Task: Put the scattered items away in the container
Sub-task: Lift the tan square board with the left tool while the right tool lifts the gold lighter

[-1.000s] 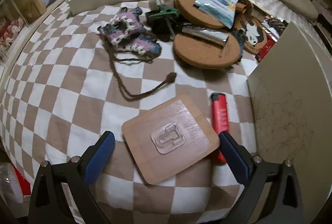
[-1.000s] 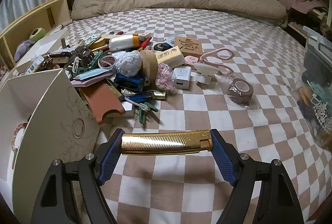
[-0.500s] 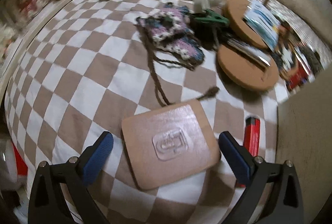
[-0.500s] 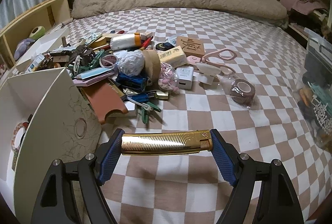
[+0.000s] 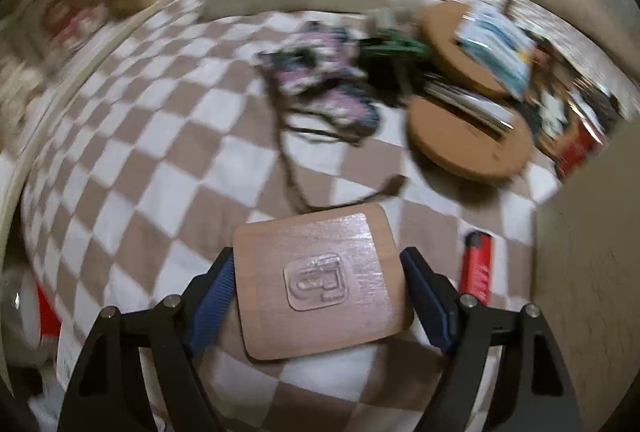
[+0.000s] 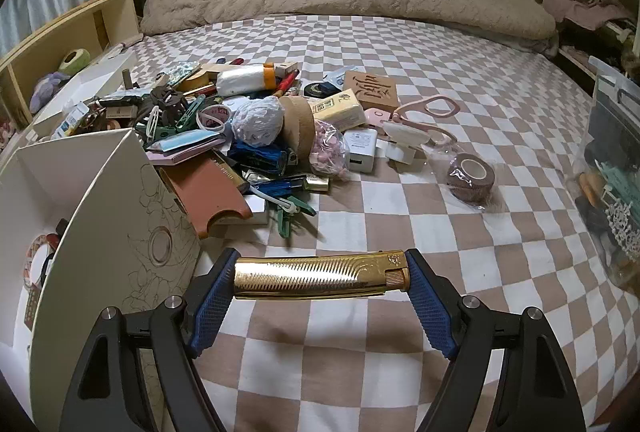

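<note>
Brown and flat, the wooden board (image 5: 320,280) has rounded corners and a clear plastic hook (image 5: 316,280) stuck on its middle. It is now pinched between the two blue pads of the left gripper (image 5: 316,286), which were wide apart a second ago. A red lighter (image 5: 476,268) lies just right of the board on the checked blanket (image 5: 168,167). A gold lighter (image 6: 320,274) is held sideways in the right gripper (image 6: 320,292), beside the white box (image 6: 100,232), as before.
</note>
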The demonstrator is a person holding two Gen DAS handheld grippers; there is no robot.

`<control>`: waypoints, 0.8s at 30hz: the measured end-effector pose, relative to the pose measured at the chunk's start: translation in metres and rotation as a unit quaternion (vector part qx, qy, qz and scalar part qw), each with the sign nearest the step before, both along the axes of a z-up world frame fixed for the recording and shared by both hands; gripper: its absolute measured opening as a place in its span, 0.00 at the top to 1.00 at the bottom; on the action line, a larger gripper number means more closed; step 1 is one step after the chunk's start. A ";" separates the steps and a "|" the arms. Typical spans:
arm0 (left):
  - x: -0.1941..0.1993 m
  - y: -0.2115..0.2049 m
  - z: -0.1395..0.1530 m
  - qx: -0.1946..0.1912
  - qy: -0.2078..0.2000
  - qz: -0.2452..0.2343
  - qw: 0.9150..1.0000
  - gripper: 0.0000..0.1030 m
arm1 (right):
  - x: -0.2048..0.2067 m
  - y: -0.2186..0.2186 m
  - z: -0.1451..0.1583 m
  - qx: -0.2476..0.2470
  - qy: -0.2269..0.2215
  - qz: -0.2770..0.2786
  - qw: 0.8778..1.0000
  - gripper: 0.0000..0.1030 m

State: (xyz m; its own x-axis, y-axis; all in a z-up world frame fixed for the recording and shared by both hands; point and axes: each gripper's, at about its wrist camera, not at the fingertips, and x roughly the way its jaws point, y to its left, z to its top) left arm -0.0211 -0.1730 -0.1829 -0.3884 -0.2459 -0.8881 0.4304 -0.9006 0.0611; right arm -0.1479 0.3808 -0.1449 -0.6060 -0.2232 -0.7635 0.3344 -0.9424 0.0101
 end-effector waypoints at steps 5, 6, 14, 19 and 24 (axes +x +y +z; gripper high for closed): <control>-0.011 0.003 -0.001 0.000 -0.019 -0.107 0.994 0.21 | 0.001 0.001 0.001 -0.004 0.001 0.001 1.000 0.21; -0.012 0.004 -0.002 -0.003 -0.022 -0.124 0.992 0.21 | 0.001 0.001 0.001 -0.004 0.001 0.001 1.000 0.21; -0.016 0.002 -0.008 -0.028 -0.038 -0.151 0.987 0.08 | 0.001 0.002 0.002 -0.005 0.001 -0.001 1.000 0.21; -0.010 0.000 -0.012 -0.022 -0.027 -0.079 0.996 0.01 | 0.002 0.000 0.004 -0.002 0.005 -0.002 1.000 0.21; -0.012 0.000 -0.007 -0.004 -0.013 -0.074 0.997 0.25 | 0.006 -0.004 0.012 -0.010 0.016 0.005 1.000 0.21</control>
State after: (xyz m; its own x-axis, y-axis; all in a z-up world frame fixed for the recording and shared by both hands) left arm -0.0327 -0.1734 -0.1898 -0.3975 -0.1953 -0.8966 0.2907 -0.9536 0.0789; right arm -0.1416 0.3772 -0.1330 -0.6280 -0.2444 -0.7388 0.3446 -0.9386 0.0177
